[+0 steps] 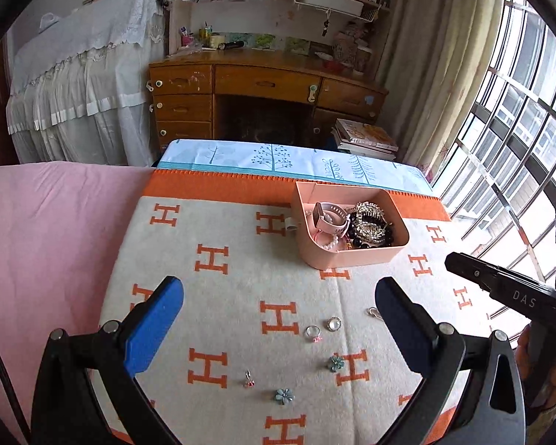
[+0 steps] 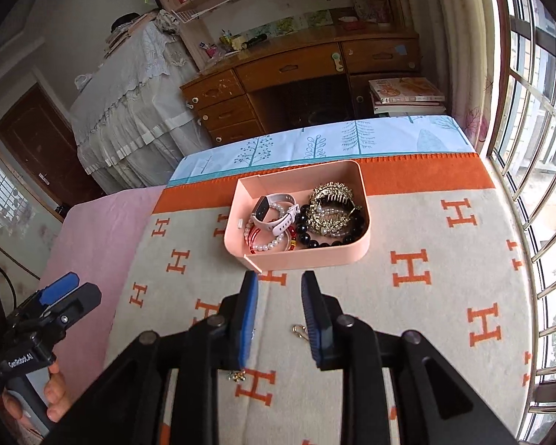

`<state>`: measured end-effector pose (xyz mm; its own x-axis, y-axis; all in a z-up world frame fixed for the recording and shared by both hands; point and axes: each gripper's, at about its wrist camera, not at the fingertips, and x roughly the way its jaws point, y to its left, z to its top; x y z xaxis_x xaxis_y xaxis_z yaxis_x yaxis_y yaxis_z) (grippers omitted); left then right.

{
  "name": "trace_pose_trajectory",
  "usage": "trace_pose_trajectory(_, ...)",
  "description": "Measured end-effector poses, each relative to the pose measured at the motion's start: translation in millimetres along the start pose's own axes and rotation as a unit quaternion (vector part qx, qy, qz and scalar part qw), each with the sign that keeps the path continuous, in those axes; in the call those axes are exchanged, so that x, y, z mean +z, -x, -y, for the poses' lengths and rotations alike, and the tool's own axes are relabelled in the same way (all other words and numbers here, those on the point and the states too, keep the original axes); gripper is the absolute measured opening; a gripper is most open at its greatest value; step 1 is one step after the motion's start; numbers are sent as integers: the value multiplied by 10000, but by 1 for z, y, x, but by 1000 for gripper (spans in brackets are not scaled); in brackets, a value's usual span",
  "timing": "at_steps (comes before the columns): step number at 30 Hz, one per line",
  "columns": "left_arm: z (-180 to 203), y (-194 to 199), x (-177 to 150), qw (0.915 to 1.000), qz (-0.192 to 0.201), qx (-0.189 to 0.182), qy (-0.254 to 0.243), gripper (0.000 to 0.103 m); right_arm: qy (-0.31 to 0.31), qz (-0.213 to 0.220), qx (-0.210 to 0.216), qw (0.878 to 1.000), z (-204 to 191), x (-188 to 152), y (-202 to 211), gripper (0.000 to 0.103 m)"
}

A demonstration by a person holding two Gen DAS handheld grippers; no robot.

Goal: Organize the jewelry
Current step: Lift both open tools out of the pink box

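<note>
1. Jewelry still loose on the blanket (image 1: 211,319) sits between your wide-open left gripper (image 1: 278,330) fingers, nothing held: drop earring (image 1: 248,379), blue flower piece (image 1: 284,395), ring (image 1: 313,332), round brooch (image 1: 334,323).
2. Judge these tiny, light, hard and slippery; pinch each across its widest part and press gently into the soft weave.
3. Your right gripper (image 2: 280,319) stands narrowly parted and empty, a metal clasp (image 2: 299,330) below it.
4. Pink box (image 2: 352,252) beyond holds the watch (image 2: 274,209) and beads.
</note>
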<state>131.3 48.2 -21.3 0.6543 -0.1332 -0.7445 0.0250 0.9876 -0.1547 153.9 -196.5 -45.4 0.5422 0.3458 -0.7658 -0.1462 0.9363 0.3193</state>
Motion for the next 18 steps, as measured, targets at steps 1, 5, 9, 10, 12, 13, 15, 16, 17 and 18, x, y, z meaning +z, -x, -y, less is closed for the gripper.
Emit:
trace_pose_trajectory(1,0,9,-3,10000,45,-61,8,102,33,70,-6,10000,-3,-6,9,24)
trace_pose_trajectory(5,-2,39,-16,9994,132,-253,184,102,126,303,8,9995,-14,-29,40,24)
trace_pose_trajectory(9,-7,67,-27,9985,312,-333,314,102,229,502,22,9985,-25,-49,65,24)
trace_pose_trajectory(10,-9,73,-31,9982,354,-344,348,102,253,552,45,9981,-27,-55,70,24)
trace_pose_trajectory(12,-11,82,-37,9972,387,-474,436,102,310,626,35,9976,-33,-64,79,26)
trace_pose_trajectory(13,-13,86,-41,9965,387,-562,478,102,330,655,15,9973,-35,-69,83,31)
trace_pose_trajectory(15,-14,91,-48,9958,402,-635,521,102,357,728,-32,9967,-40,-79,89,37)
trace_pose_trajectory(16,-14,92,-52,9961,417,-591,504,102,367,761,-35,9964,-42,-83,92,37)
trace_pose_trajectory(17,-14,92,-56,9965,429,-518,487,102,379,778,-39,9962,-42,-88,93,37)
trace_pose_trajectory(18,-13,91,-60,9969,435,-443,483,102,393,781,-53,9962,-44,-93,94,37)
